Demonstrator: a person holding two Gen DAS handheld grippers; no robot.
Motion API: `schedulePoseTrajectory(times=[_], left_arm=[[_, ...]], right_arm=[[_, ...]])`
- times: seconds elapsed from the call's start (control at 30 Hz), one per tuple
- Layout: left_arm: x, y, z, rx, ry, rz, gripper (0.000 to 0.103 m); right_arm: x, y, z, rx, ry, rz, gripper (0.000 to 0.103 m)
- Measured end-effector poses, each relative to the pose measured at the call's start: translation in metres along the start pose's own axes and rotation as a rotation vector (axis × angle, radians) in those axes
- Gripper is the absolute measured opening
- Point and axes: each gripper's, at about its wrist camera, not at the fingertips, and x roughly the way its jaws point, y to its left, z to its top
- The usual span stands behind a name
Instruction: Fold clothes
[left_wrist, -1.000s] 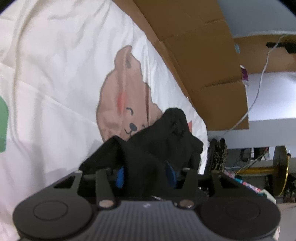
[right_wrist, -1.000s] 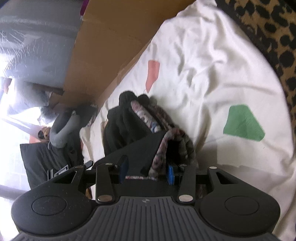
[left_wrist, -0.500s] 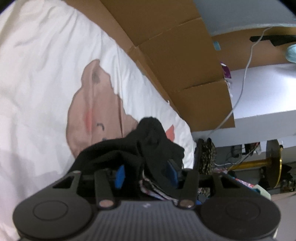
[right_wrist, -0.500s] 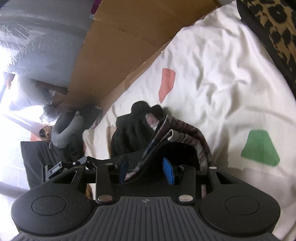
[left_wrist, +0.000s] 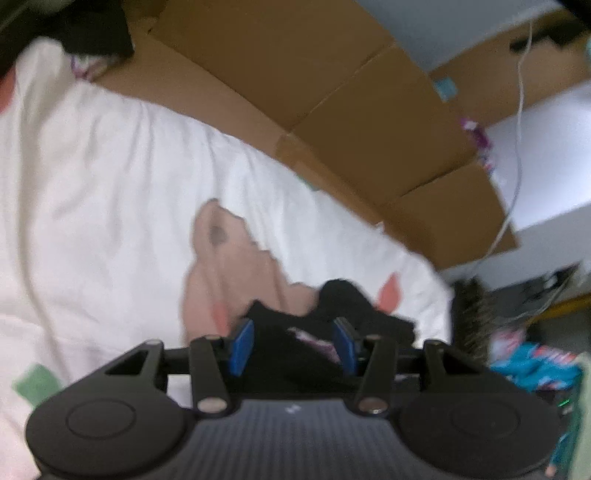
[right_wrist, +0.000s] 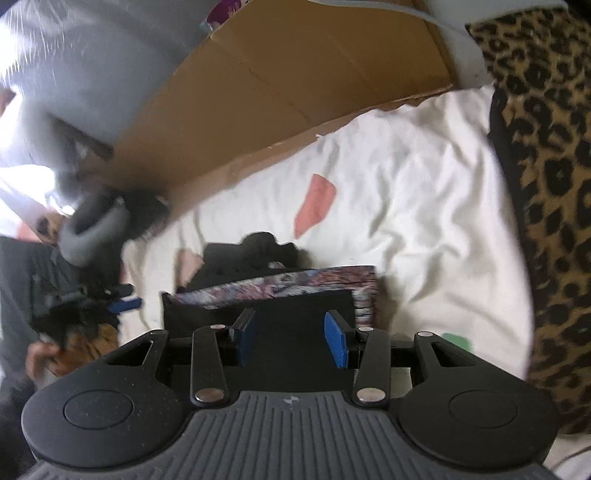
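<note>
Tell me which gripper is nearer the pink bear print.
Left. The left gripper hangs just short of the bear print; the right gripper is farther off along the black garment.

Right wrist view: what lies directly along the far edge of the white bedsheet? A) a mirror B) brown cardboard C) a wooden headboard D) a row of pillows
B: flattened brown cardboard runs along the far edge of the white bedsheet, beyond the black garment that sits between the right tongs.
</note>
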Motion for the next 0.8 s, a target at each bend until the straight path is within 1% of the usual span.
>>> schedulePoseTrajectory(times=[0.07, 0.1, 0.2, 0.3, 0.4, 0.5, 0.6, 0.7, 0.77, 0.8], left_arm=[[0.0, -0.003, -0.001, 0.042, 0.006, 0.052, 0.05], [0.001, -0.003, -0.002, 0.052, 0.007, 0.064, 0.049], [0.005, -0.001, -0.009, 0.068, -0.01, 0.07, 0.049], [0.014, 0.005, -0.019, 0.074, -0.01, 0.069, 0.049], [0.024, 0.015, -0.022, 0.049, 0.002, 0.08, 0.049], [0.026, 0.022, -0.021, 0.031, -0.02, 0.05, 0.049], [0.031, 0.022, -0.021, 0.018, -0.026, 0.017, 0.049], [0.034, 0.018, -0.025, 0.041, -0.022, -0.008, 0.048], [0.037, 0.014, -0.029, 0.061, -0.01, -0.02, 0.048], [0.039, 0.011, -0.031, 0.076, -0.006, -0.019, 0.044]], right_arm=[[-0.002, 0.001, -0.002, -0.04, -0.014, -0.038, 0.044], [-0.003, -0.001, -0.005, -0.03, -0.034, -0.04, 0.044], [-0.003, -0.011, -0.016, 0.006, -0.087, -0.038, 0.044], [0.001, -0.021, -0.028, 0.019, -0.11, -0.046, 0.044], [0.004, -0.027, -0.034, 0.014, -0.129, -0.047, 0.044], [0.012, -0.024, -0.035, 0.002, -0.105, -0.03, 0.044], [0.023, -0.02, -0.034, -0.011, -0.103, -0.064, 0.044], [0.032, -0.027, -0.033, 0.035, -0.115, -0.092, 0.044], [0.034, -0.03, -0.033, 0.04, -0.119, -0.078, 0.043], [0.036, -0.028, -0.034, 0.026, -0.117, -0.075, 0.042]])
